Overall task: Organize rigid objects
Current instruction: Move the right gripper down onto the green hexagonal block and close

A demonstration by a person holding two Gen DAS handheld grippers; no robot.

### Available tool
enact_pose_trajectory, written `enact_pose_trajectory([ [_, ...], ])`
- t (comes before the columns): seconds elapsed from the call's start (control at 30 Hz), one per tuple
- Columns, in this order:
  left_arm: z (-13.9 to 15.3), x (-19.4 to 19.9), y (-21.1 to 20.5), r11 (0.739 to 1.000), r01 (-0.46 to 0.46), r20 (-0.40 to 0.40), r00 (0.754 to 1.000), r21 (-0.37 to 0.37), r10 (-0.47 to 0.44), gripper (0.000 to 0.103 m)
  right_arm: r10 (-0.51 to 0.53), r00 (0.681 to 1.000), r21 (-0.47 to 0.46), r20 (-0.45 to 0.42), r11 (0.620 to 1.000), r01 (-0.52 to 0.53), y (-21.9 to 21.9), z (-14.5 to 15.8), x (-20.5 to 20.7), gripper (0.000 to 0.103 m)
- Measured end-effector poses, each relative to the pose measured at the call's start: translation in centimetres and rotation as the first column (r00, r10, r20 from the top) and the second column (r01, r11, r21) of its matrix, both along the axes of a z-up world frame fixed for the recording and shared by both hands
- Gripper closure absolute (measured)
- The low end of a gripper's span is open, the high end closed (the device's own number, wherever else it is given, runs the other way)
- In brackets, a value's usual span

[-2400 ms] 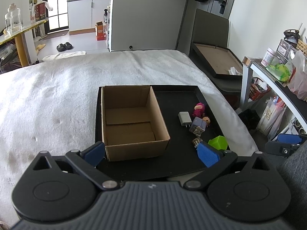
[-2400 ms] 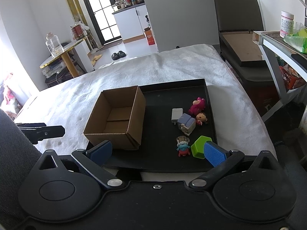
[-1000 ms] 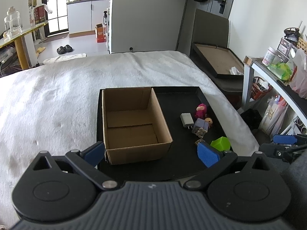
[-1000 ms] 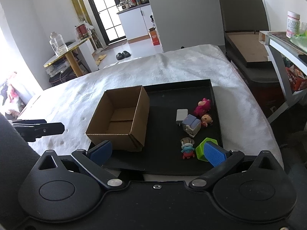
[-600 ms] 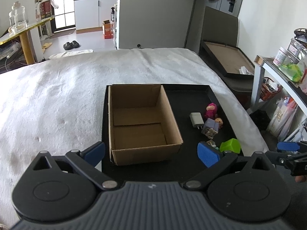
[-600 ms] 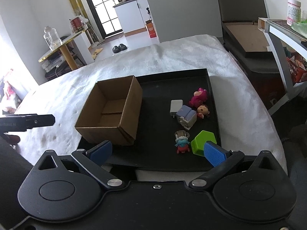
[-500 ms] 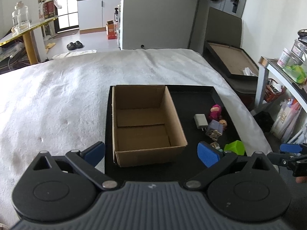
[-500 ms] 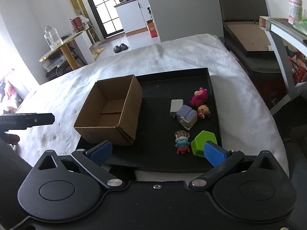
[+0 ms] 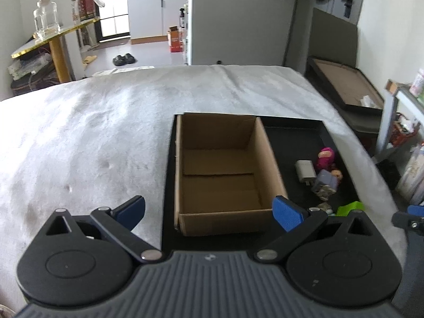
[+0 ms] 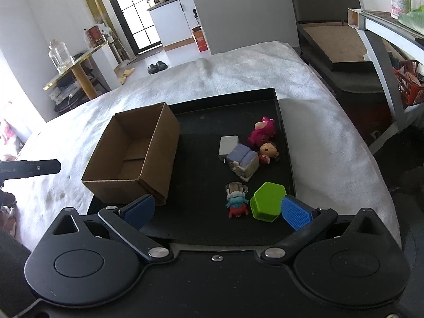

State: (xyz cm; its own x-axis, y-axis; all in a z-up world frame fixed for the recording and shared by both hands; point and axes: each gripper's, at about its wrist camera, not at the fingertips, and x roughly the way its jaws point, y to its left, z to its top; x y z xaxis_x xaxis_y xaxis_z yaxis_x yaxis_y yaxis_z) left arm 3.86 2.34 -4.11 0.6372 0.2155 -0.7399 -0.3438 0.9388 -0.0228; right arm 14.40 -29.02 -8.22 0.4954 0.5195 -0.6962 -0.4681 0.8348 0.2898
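Shifted leftward over the last couple of seconds: left claw (image 9: 209,210), now looking past the near left corner of the cardboard box (image 9: 222,175), box slid from left of centre to between the blue pads. Pushed forward and lower over the same stretch: right claw (image 10: 216,210), toys now larger ahead of it.

Both claws spread wide, gripping nothing, hanging above the near edge of the black tray (image 10: 201,106) on a white fleece blanket (image 9: 92,137).

Straight ahead of the left claw: open-topped box, upright, bare inside. Off to that claw's right, well apart from the box: a loose cluster of small things on the tray floor.

Just ahead of the right claw's right pad, nearly touching in view: green hexagonal block (image 10: 268,201). Beside it to the left, a small red-and-teal figure (image 10: 236,200). Farther ahead: a grey-purple block toy (image 10: 243,163), touching a round-headed doll (image 10: 268,151); beyond those, a white charger plug (image 10: 228,144) and a pink figure (image 10: 262,129). Ahead-left of the right claw: the box.

Progress, judging from the bare box: nothing sorted yet, all six pieces still to go. Likeliest first pick: the green block or the red-and-teal figure, nearest the right claw. Left claw seemingly placed to steady the box, though not touching it.
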Motion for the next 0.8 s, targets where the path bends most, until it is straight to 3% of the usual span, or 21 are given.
enact_pose_trajectory([
  [0.27,-1.1,0.7,1.8,0.994,-0.110,0.008,0.994,-0.007,0.110,0.002,-0.098,0.995,0.048,0.024,0.994,0.097,-0.9,-1.8,1.5,0.000],
  [0.5,-2.1,1.0,2.6,0.985,-0.172,0.016,0.985,-0.014,0.173,0.003,-0.147,0.987,0.033,0.070,0.989,0.145,-1.0,-2.6,2.6,0.000],
  [0.8,-3.7,2.2,2.7,0.984,-0.178,0.004,0.984,0.024,0.178,0.005,-0.181,0.984,0.014,-0.004,0.983,0.181,-0.7,-4.5,4.2,0.001],
])
